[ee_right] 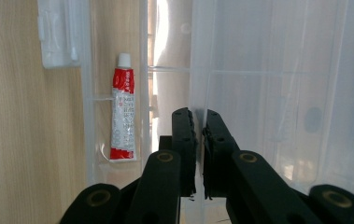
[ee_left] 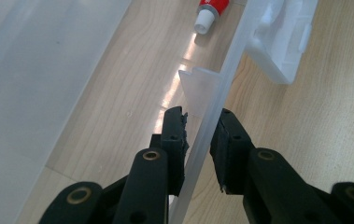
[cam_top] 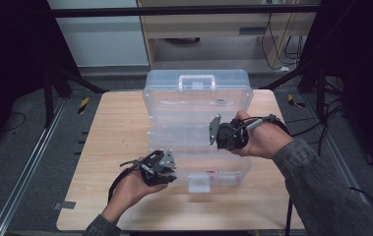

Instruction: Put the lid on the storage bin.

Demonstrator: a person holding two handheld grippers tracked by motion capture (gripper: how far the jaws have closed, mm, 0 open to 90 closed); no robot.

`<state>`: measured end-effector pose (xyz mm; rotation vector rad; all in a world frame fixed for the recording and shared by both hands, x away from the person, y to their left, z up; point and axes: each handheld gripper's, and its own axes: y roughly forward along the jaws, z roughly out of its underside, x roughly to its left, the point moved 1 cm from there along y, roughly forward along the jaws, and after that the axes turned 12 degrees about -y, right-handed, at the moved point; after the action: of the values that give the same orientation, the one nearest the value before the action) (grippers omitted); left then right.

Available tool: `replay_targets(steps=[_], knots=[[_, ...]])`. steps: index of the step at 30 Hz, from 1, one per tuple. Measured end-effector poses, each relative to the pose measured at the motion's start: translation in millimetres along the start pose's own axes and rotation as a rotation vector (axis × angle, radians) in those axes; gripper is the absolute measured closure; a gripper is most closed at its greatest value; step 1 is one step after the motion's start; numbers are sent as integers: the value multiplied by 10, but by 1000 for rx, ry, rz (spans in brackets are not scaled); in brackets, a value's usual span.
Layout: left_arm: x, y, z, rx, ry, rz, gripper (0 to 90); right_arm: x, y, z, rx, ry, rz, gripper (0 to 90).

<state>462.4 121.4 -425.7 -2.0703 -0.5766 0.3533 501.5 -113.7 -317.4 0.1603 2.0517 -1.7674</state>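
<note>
A clear plastic organiser box [cam_top: 196, 105] lies on the wooden table [cam_top: 115, 142]. My left gripper [cam_top: 168, 169] is at the box's front left; in the left gripper view its jaws [ee_left: 201, 115] straddle the thin front wall [ee_left: 212, 98] and are shut on it. My right gripper [cam_top: 217, 133] hovers over the box's middle. In the right gripper view [ee_right: 196, 114] its jaws are nearly together on the edge of the clear lid [ee_right: 277, 93]. A red and white tube [ee_right: 123, 116] [ee_left: 209, 10] lies inside the box near the front.
The box's white front latch [cam_top: 199, 183] [ee_left: 282, 42] [ee_right: 58, 32] hangs open toward the table's front edge. A carry handle [cam_top: 196, 81] is at the box's far side. Bare wood shows to the left and right of the box. Dark frame posts and cables surround the table.
</note>
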Motion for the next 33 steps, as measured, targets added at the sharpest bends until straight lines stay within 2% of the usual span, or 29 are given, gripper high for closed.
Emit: replay_targets(steps=[4,5,6,14,18,19,20,21,22,24,26,29,30,31,32,33], knots=[[0,-2,2,-6,3,-2,744,5,-4,10,0,0,6,845],[25,-4,-10,-11,45,-3,742,5,-4,10,0,-1,5,846],[3,-9,14,-11,5,-1,742,5,-4,11,-1,-1,4,845],[15,-157,64,-63,-18,-2,688,4,-8,26,-4,-3,6,841],[10,-369,62,-126,-15,42,701,14,-6,25,-2,-7,7,840],[26,-435,47,-139,22,44,706,18,-5,27,-5,-7,8,840],[20,-485,42,-146,23,50,720,23,-4,30,-7,-7,9,840],[18,-561,29,-154,28,51,736,27,-2,33,-9,-6,10,839],[28,-674,6,-172,26,30,760,34,-1,36,-13,-2,10,837],[59,-839,-40,-203,15,17,803,42,0,42,-15,-6,13,833],[146,-1035,-108,-240,-4,14,849,56,-1,41,-13,-5,17,829],[363,-1265,-235,-265,-47,-35,892,70,5,40,-18,-10,22,826],[454,-1321,-274,-274,-70,-38,894,74,3,39,-16,-9,23,821],[567,-1382,-315,-295,-109,-31,895,79,2,39,-13,-9,25,817],[647,-1413,-346,-311,-138,-18,896,84,3,38,-12,-16,26,813],[716,-1435,-377,-323,-163,-23,897,89,3,35,-10,-17,28,812]])
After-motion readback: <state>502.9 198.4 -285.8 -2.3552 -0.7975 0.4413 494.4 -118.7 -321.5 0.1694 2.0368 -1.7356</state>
